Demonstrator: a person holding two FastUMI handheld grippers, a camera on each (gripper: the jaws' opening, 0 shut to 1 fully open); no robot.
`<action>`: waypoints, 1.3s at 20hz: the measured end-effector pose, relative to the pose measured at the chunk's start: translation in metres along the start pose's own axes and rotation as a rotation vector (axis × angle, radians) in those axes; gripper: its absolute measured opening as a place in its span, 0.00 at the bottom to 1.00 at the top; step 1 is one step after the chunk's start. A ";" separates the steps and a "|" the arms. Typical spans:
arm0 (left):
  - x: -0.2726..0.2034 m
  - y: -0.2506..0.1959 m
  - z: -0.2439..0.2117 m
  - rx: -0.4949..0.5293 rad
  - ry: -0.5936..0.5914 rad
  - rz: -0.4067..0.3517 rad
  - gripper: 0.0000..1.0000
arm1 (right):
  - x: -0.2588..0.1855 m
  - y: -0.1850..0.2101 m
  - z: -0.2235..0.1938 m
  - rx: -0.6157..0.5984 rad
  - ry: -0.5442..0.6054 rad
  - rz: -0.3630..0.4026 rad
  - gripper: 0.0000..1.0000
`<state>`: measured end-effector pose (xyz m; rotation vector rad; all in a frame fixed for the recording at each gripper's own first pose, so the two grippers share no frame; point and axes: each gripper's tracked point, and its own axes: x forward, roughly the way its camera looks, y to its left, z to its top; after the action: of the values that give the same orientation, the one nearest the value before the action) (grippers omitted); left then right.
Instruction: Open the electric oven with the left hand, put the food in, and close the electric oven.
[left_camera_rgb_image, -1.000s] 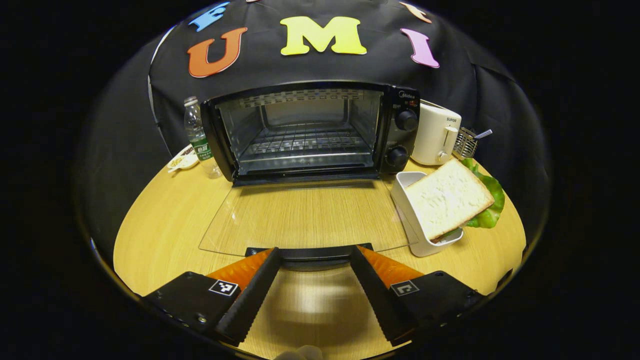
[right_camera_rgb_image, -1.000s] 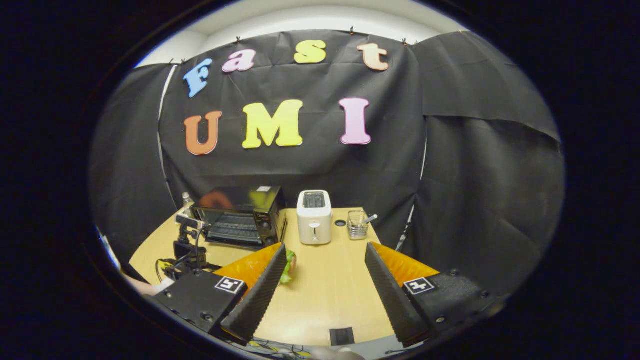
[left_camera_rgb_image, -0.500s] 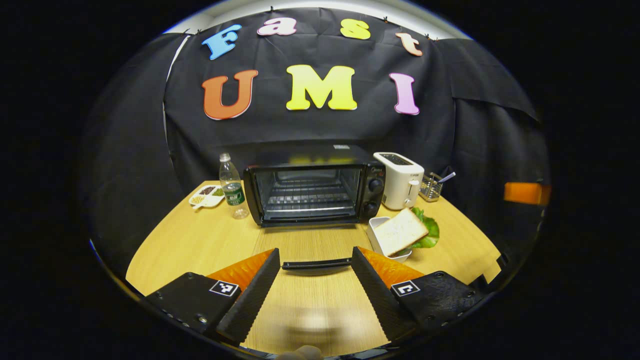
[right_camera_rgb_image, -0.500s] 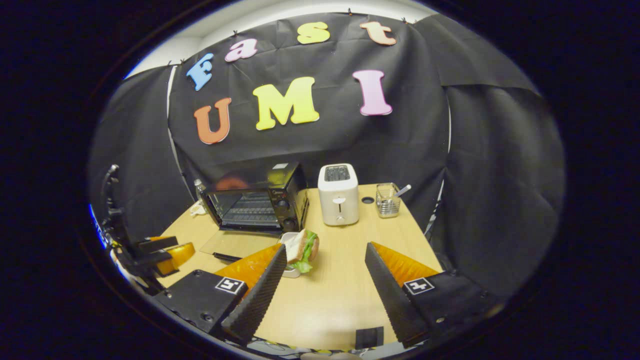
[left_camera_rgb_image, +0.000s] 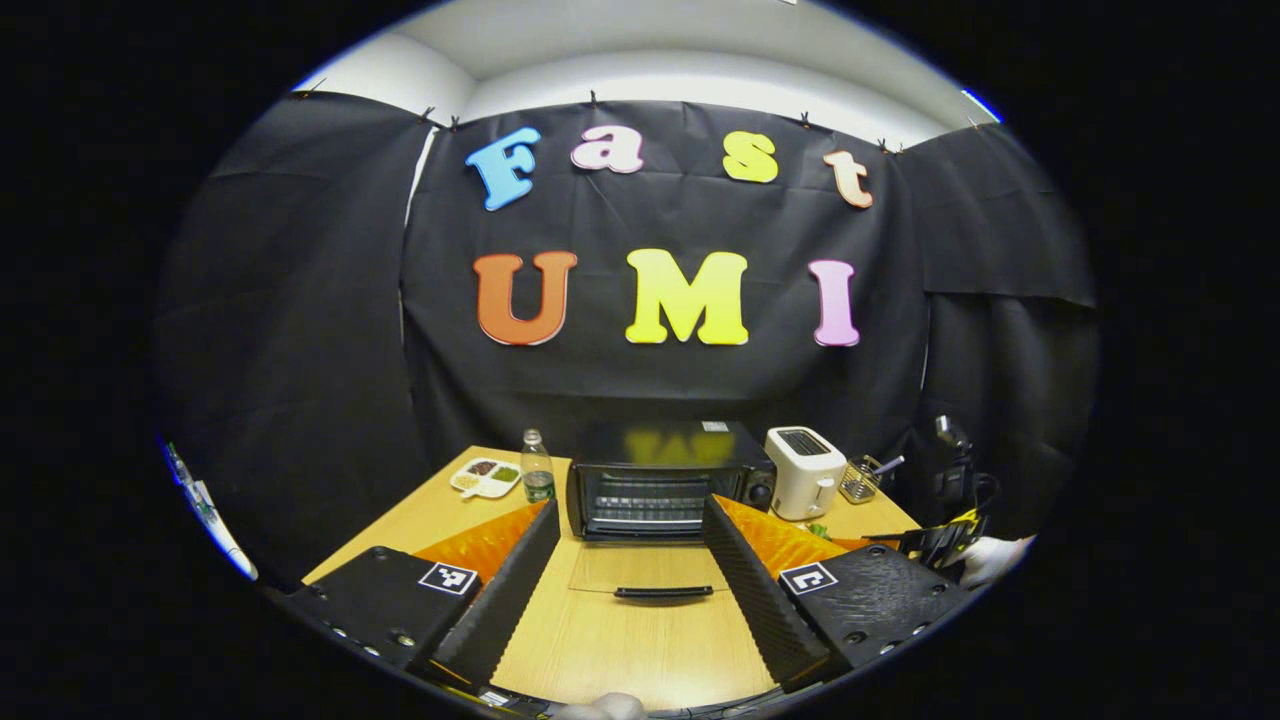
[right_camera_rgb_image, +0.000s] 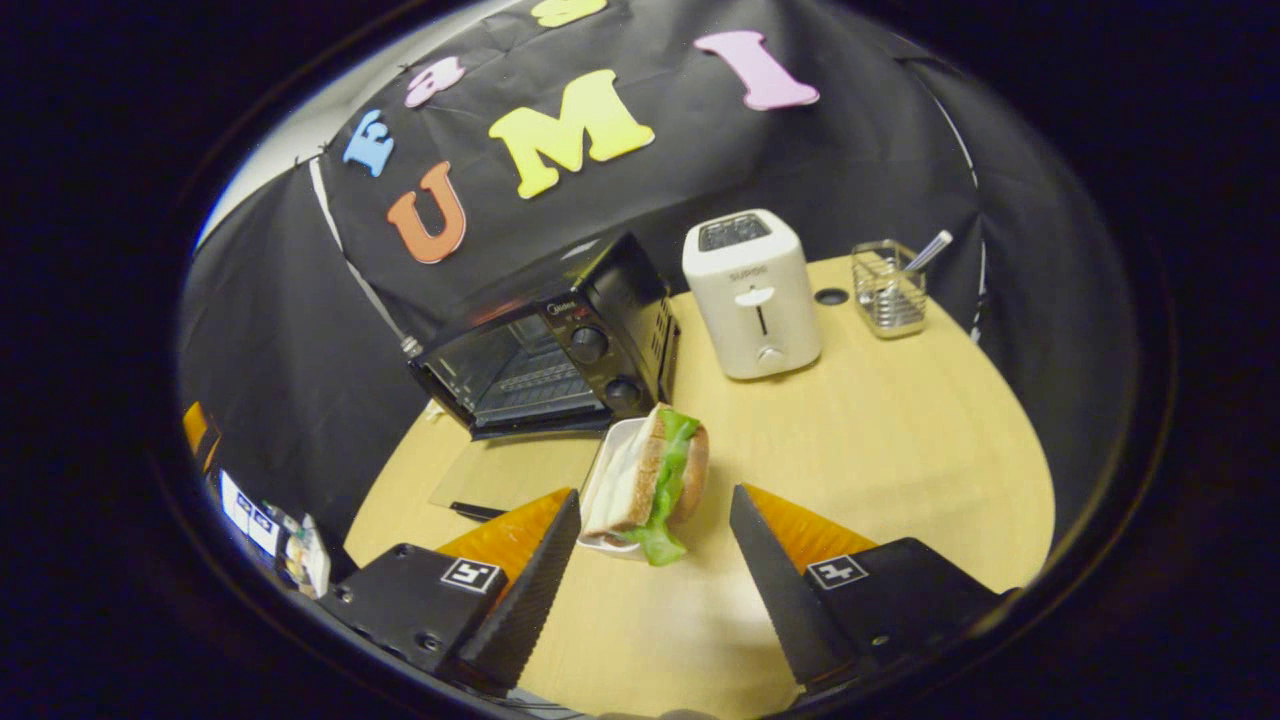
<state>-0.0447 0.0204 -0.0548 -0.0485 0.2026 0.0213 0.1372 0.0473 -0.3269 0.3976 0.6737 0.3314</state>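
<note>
The black electric oven (left_camera_rgb_image: 655, 480) (right_camera_rgb_image: 560, 345) stands at the back of the wooden table (left_camera_rgb_image: 620, 650) with its glass door (left_camera_rgb_image: 645, 572) folded down flat. A sandwich (right_camera_rgb_image: 655, 480) of bread and green lettuce leans in a white dish (right_camera_rgb_image: 600, 490) just right of the door. My left gripper (left_camera_rgb_image: 625, 570) is open and empty, held well back from the door's black handle (left_camera_rgb_image: 663, 592). My right gripper (right_camera_rgb_image: 655, 570) is open, its fingertips just short of the sandwich on either side. The right gripper (left_camera_rgb_image: 925, 540) and a hand appear at the far right in the left gripper view.
A white toaster (right_camera_rgb_image: 752, 290) (left_camera_rgb_image: 803, 485) stands right of the oven, with a wire basket (right_camera_rgb_image: 888, 288) holding a utensil beyond it. A water bottle (left_camera_rgb_image: 538, 470) and a divided snack dish (left_camera_rgb_image: 485, 477) sit left of the oven.
My left gripper has pulled far back from the lowered oven door. My right gripper has swung down and forward until the sandwich sits close ahead of its fingers.
</note>
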 end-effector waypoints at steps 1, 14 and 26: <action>-0.005 0.003 0.008 0.005 -0.007 0.028 0.94 | 0.014 -0.003 0.002 0.021 0.027 0.015 0.85; -0.022 0.009 0.003 -0.027 0.025 0.249 0.94 | 0.058 0.003 0.005 0.226 0.183 0.181 0.43; -0.007 0.044 -0.020 0.043 0.051 0.027 0.94 | -0.002 0.121 0.073 0.164 -0.142 0.121 0.44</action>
<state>-0.0565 0.0628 -0.0752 -0.0031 0.2542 0.0431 0.1637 0.1339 -0.2184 0.6142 0.5409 0.3598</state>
